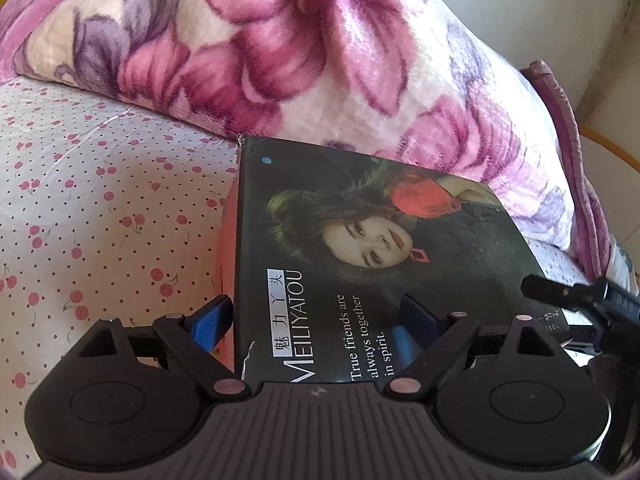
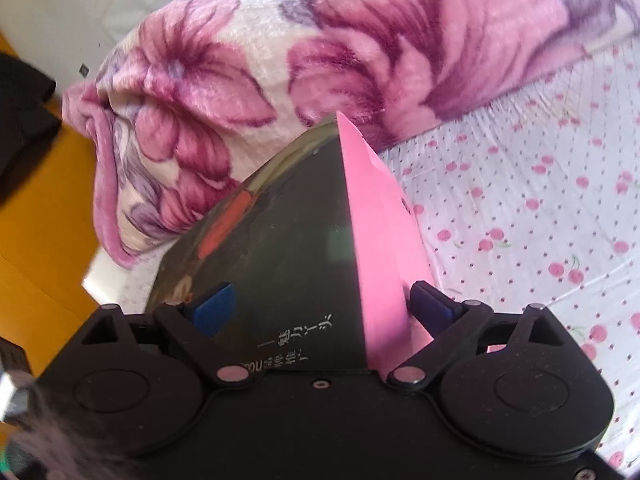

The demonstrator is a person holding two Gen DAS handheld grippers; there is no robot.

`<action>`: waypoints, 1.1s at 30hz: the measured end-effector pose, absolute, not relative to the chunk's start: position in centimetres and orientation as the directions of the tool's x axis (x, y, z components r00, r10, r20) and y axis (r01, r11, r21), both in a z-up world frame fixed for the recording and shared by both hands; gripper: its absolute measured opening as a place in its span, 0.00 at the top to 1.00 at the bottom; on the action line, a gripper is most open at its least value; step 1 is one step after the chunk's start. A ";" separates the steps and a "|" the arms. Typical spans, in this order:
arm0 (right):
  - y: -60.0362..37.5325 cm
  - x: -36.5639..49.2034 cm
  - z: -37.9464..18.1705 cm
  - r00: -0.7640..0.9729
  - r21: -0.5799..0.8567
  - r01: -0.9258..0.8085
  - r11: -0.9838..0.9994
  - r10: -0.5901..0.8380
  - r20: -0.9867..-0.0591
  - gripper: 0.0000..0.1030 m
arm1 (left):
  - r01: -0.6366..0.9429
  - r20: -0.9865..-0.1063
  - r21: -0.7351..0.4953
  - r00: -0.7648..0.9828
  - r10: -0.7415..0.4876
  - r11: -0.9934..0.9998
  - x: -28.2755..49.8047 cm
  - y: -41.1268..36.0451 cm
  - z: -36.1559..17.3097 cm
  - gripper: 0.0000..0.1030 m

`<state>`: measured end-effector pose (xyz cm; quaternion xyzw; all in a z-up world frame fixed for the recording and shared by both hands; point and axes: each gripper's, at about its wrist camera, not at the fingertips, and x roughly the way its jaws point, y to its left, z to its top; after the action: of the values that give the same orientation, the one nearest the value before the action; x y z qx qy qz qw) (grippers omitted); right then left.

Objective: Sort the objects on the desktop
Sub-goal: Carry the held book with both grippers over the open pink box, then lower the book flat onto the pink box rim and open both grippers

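Left gripper (image 1: 316,320), black with blue pads, fills the bottom of its own view with its jaws spread wide. A dark box (image 1: 384,248) lies between and beyond the pads: the left pad sits just outside the box's left edge, and the right pad rests over the printed lid. Whether either pad presses the box cannot be told. The lid carries a portrait photo and the words "MEILIYATOU" and "True friends are always together in spirit." A reddish side of the box shows along its left edge.

Right gripper (image 2: 320,306) is likewise spread in its own view, with the same box (image 2: 280,248) between its pads, seen from the other side. The left pad lies over the dark lid; the right pad sits against the pink side wall (image 2: 380,248), which this view alone shows clearly. The print here is blurred.

At the right edge of the left view, part of the other gripper's black body reaches the box's near corner.

The box rests on a bed sheet (image 1: 100,220) printed with cherries. Its far end touches a thick floral blanket (image 1: 280,60) in pink and purple. Beyond the blanket, the right view shows an orange-brown floor (image 2: 44,208).
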<state>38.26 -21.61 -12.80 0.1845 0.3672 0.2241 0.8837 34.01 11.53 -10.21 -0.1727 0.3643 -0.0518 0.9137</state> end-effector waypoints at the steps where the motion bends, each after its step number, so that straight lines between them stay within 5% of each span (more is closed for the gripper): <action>1: -21.7 38.2 -12.9 0.624 0.501 -0.259 0.826 0.539 -0.566 0.07 | -0.027 -0.648 -0.353 0.728 -0.223 0.935 34.0 11.5 -10.2 0.12; 13: -22.5 36.2 -13.6 0.557 0.586 -0.252 0.770 0.611 -0.563 0.04 | 0.000 -0.663 -0.337 0.710 -0.237 0.942 32.6 11.5 -10.2 0.10; 33: -22.0 36.3 -11.8 0.716 0.293 -0.316 0.902 0.430 -0.550 0.05 | 0.007 -0.662 -0.304 0.717 -0.216 0.953 32.1 10.3 -10.5 0.10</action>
<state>36.28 -21.96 -11.77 0.0892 0.3180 0.2023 0.9219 32.07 10.34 -10.50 -0.1412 0.3711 -0.0609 0.9158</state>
